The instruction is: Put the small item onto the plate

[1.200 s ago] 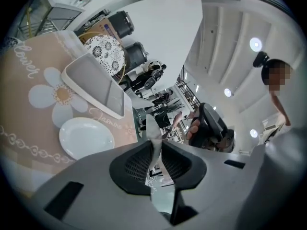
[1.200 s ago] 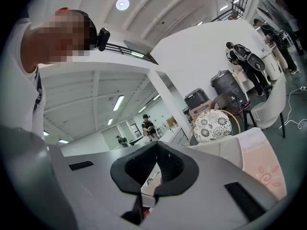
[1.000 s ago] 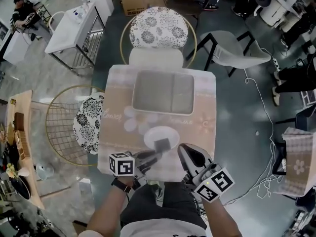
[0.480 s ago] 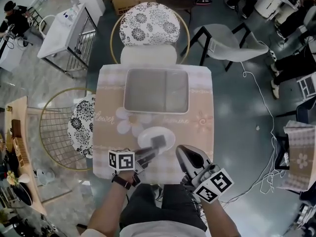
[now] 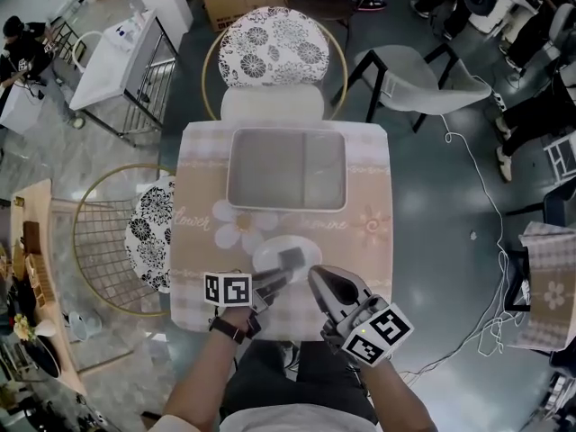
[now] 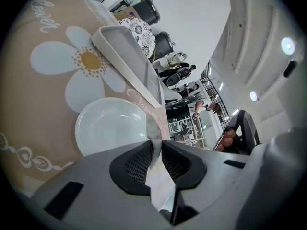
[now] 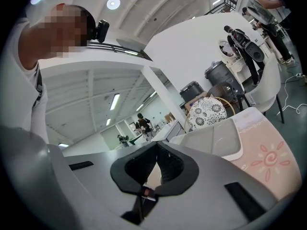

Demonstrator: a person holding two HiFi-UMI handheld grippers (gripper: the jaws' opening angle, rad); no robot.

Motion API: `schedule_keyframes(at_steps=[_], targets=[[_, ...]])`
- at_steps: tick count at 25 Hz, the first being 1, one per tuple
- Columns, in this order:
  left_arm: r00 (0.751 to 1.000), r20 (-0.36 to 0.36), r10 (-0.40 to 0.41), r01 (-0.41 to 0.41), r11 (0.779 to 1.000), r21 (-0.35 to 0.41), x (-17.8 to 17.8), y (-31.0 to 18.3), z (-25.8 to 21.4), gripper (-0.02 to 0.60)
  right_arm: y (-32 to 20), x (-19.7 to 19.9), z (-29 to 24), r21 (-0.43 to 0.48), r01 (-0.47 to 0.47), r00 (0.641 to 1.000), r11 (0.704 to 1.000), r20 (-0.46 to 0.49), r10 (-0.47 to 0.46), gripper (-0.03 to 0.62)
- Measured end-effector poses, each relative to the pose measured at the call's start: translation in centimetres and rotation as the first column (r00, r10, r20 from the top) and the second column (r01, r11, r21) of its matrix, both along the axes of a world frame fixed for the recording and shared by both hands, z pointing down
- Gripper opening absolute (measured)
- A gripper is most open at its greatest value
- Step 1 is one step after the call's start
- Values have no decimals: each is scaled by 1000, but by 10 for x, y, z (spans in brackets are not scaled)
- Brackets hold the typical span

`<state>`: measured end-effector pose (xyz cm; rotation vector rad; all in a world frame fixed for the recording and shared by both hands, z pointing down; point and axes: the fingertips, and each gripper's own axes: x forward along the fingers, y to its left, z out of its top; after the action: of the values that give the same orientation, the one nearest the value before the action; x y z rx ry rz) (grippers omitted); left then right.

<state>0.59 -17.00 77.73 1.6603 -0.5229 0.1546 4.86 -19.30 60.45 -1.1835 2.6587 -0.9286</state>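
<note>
A white plate (image 5: 270,257) sits on the near part of the table (image 5: 369,205), on a flower-print cloth. My left gripper (image 5: 281,274) is shut on a small flat grey item (image 5: 293,259), which hangs over the plate's right half. In the left gripper view the thin shiny item (image 6: 152,128) is pinched between the dark pads (image 6: 134,164), and the plate (image 6: 108,126) lies just ahead and below. My right gripper (image 5: 317,277) hovers at the table's near edge, right of the plate, its jaws together and holding nothing (image 7: 157,147).
A shallow grey tray (image 5: 286,169) fills the table's far half. One floral-cushion wire chair (image 5: 274,48) stands behind the table and another (image 5: 148,223) stands to its left. A grey chair (image 5: 423,84) is at the back right. Cables trail on the floor at the right.
Both grippers have sunk a little toward the table. The left one still holds the item over the plate. The right one has shifted slightly left.
</note>
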Motion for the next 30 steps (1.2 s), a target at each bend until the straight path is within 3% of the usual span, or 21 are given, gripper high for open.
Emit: schedule_keyframes(at_steps=[9, 13, 21, 30], targets=[[999, 16, -31, 32, 998, -54, -3, -4, 18, 78, -7, -2, 18, -26, -6, 1000, 1000, -1, 6, 14], [999, 6, -41, 41, 997, -67, -4, -6, 17, 132, -4, -1, 21, -34, -7, 1000, 999, -2, 7, 14], [987, 95, -130, 138, 987, -82, -25, -5, 21, 193, 4, -10, 20, -52, 21, 1000, 998, -5, -21, 14], [964, 245, -102, 108, 994, -12, -27, -5, 8, 264, 17, -11, 0, -67, 37, 999, 997, -26, -39, 14]])
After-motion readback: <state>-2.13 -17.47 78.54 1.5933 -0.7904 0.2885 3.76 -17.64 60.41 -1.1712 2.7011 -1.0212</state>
